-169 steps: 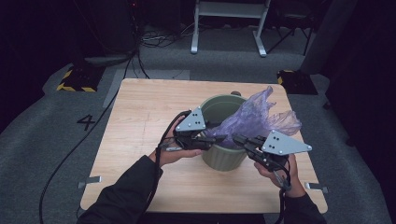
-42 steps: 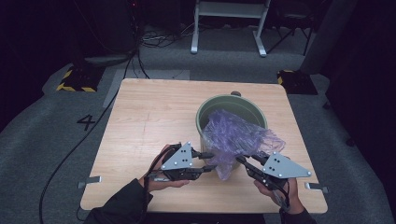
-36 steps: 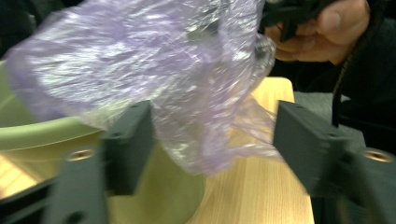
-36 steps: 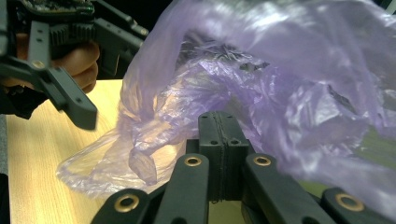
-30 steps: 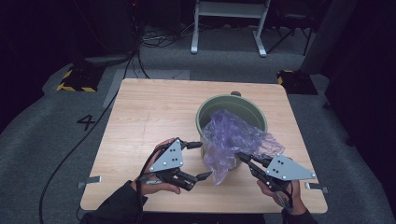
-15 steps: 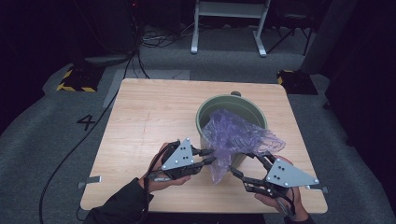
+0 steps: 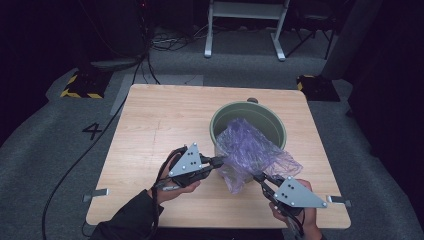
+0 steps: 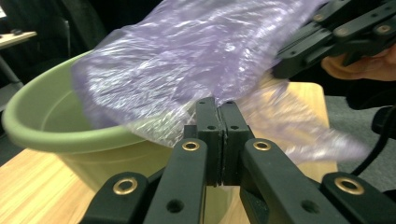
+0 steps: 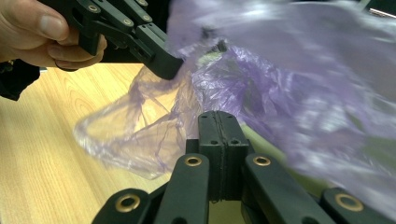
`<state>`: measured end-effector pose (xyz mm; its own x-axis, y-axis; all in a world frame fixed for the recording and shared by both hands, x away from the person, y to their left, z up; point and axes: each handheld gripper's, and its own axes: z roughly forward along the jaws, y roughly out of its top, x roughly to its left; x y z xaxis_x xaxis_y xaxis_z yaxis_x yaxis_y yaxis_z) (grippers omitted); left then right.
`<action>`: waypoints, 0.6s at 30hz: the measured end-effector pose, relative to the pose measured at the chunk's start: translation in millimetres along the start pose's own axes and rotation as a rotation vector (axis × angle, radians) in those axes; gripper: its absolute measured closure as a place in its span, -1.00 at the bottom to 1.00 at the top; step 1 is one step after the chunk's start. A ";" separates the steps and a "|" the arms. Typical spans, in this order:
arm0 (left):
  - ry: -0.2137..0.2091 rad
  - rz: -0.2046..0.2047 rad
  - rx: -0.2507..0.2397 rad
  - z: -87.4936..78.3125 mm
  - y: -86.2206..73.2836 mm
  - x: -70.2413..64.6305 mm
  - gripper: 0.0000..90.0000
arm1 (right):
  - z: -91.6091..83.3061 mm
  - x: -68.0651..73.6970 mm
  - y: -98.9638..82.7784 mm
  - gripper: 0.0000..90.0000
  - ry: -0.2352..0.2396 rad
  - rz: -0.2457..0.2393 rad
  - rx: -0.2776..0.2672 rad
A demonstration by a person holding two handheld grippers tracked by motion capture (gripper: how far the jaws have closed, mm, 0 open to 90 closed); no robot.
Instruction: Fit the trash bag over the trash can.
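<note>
Now my left gripper [image 8: 219, 105] and right gripper [image 9: 219, 116] each pinch the crinkly purple plastic bag [image 7: 250, 152] between pressed-together jaws. I should spread its mouth evenly over the round green plastic bin [image 7: 265, 112] ahead of them.

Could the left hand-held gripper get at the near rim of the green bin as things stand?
Probably yes. The left hand-held gripper sits right beside the green bin, but its jaws are shut on the purple bag, which drapes over that near rim. It would have to let go of the bag first.
</note>
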<state>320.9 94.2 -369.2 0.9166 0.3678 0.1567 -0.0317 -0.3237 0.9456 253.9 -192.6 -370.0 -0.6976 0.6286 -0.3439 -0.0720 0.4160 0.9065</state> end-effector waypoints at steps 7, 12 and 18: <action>0.049 -0.035 0.003 0.4 -11.9 11.9 0.98 | -17.9 -17.2 -19.9 1.00 -0.044 0.102 0.004; 0.074 -0.047 0.009 0.8 -17.8 17.6 0.99 | -25.5 -31.5 -32.4 1.00 -0.086 0.149 0.018; 0.118 -0.061 0.017 -1.2 -26.0 23.5 0.90 | -29.8 -47.1 -46.5 1.00 -0.106 0.226 0.030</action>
<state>342.8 112.3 -389.7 0.8634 0.4869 0.1322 0.0304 -0.3117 0.9497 268.8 -261.1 -388.6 -0.6151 0.7724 -0.1581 0.0998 0.2751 0.9562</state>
